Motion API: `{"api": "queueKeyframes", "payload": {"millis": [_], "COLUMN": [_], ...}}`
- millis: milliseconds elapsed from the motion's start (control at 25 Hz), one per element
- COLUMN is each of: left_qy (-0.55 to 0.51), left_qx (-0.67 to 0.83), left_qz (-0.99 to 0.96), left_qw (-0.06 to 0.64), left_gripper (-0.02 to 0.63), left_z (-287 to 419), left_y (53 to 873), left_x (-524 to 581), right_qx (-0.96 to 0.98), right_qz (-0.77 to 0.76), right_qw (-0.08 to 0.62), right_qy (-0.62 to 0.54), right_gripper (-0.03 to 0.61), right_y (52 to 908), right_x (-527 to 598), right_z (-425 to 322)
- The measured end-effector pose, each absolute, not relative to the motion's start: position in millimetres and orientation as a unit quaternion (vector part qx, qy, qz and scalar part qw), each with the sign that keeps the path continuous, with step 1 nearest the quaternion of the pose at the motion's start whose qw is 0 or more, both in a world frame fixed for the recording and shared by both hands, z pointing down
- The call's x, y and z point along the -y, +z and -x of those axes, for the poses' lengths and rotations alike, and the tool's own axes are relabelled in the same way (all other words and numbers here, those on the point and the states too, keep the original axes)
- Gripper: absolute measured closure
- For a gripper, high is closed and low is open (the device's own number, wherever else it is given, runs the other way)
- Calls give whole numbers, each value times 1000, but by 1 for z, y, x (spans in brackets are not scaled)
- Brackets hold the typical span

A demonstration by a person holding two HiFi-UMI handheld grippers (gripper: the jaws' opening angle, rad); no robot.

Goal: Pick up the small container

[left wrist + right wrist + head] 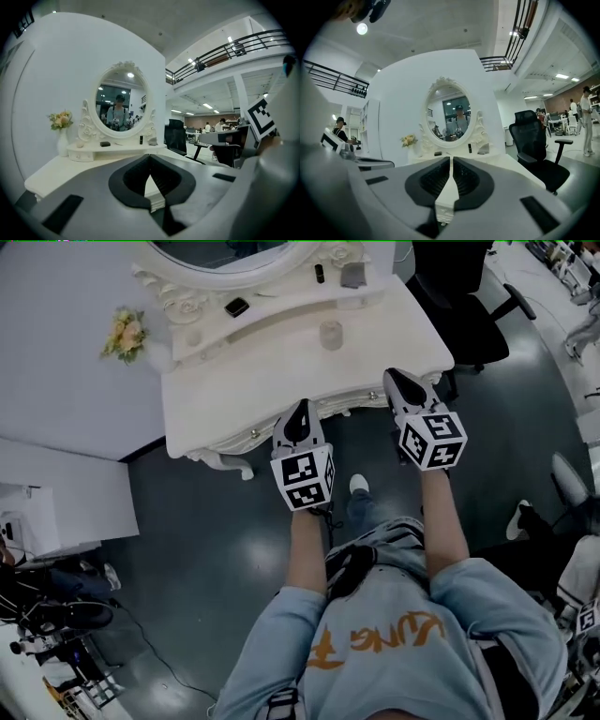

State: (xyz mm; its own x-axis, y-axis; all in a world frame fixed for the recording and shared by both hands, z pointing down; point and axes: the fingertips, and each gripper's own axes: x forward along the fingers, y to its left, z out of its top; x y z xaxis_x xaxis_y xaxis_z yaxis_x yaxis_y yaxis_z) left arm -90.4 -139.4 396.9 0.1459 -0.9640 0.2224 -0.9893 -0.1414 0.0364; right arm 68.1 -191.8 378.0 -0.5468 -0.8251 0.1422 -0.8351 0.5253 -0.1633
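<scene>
Light-blue sweatshirt [375, 652] filling bottom of head view, forearms reaching forward. Left gripper [300, 413] and right gripper [397, 381] hovering over near edge of white dressing table [244, 399], jaws of each pressing together, gripping nothing. Small container [330, 335] sitting untouched on tabletop ahead (nearer right gripper, by my reading). Pickup not yet beginning: reaching, opening, closing, lifting all remaining. Oval mirror [220, 251] and flowers [127, 334] standing behind; dark glossy floor [216, 549] and black office chair [459, 296] lying alongside.

The white tabletop [281, 390] bears a small container [330, 335] ahead-left of the right tool [396, 377], with flowers [126, 334] far left.
</scene>
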Motion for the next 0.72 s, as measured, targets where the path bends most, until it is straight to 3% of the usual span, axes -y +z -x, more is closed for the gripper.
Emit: {"api": "queueKeyframes", "payload": {"millis": [400, 720], "left_qy": [115, 130], "left_qx": [640, 650], "left_qz": [-754, -740], "left_qw": [96, 111], "left_gripper": [592, 592], "left_z": [74, 99], "left_y": [420, 432], "left_x": [263, 290], "right_qx": [877, 892], "right_qz": [-464, -429], "right_qw": [22, 28], "right_qy": [124, 139], "right_gripper": [541, 541], "right_y": [397, 417], "right_x": [323, 352], "right_z": [-67, -28]}}
